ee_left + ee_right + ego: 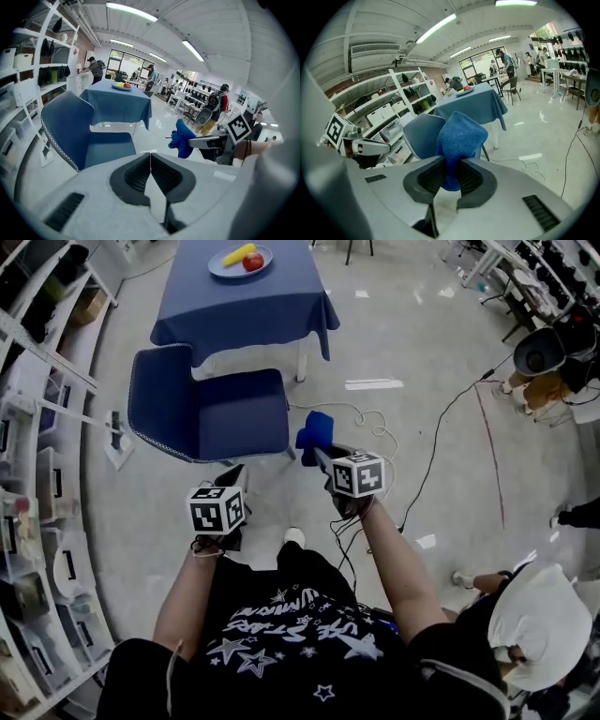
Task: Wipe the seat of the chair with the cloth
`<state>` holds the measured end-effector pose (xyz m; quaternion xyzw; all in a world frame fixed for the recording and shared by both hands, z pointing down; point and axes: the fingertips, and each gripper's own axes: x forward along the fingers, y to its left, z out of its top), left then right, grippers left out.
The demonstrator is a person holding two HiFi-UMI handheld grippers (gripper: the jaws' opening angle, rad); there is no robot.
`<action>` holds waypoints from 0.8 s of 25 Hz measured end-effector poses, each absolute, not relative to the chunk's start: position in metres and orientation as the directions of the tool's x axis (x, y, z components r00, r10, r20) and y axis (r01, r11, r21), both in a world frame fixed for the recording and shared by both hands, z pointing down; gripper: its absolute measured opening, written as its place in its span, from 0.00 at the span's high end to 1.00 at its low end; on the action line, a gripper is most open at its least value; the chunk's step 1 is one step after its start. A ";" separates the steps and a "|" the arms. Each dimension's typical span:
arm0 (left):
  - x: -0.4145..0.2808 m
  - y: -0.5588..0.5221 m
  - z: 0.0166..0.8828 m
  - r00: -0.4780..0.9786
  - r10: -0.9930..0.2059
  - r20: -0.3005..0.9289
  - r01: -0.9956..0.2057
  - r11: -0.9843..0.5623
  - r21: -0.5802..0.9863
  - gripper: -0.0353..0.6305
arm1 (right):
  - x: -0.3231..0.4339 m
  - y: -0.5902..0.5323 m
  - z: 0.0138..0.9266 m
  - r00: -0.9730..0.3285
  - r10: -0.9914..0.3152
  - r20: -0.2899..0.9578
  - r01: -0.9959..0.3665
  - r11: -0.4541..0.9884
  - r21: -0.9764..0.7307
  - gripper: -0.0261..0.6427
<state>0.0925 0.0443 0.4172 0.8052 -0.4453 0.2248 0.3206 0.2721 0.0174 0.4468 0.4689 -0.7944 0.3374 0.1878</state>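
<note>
A dark blue chair [211,413] stands on the pale floor in front of me, its seat [239,411] bare; it also shows in the left gripper view [93,140] and behind the cloth in the right gripper view [419,133]. My right gripper [317,448] is shut on a bright blue cloth [316,430], held just right of the seat's front corner and above the floor. The cloth [459,140] bunches up out of the jaws [449,176]. My left gripper [230,477] hangs near the seat's front edge, shut with nothing in it [150,161].
Behind the chair a table [244,296] under a blue tablecloth carries a plate [241,261] with a banana and a red apple. White shelving [37,427] lines the left side. A white cable [366,418] and a black cable [441,427] lie on the floor. A person [534,624] sits at lower right.
</note>
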 end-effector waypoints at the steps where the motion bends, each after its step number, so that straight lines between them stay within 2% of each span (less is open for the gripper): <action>1: 0.087 0.044 0.414 0.510 -0.573 0.642 -0.857 -0.404 0.321 0.92 | 0.269 0.020 0.442 -0.483 -0.625 0.613 -0.875 0.332 -0.352 0.87; 6: 0.061 0.040 0.400 0.559 -0.563 0.609 -0.824 -0.458 0.332 0.92 | 0.250 0.039 0.428 -0.421 -0.664 0.618 -0.907 0.299 -0.296 0.87; 20: 0.013 0.056 0.381 0.676 -0.500 0.540 -0.724 -0.584 0.366 0.92 | 0.177 0.095 0.397 -0.320 -0.755 0.572 -0.939 0.172 -0.298 0.87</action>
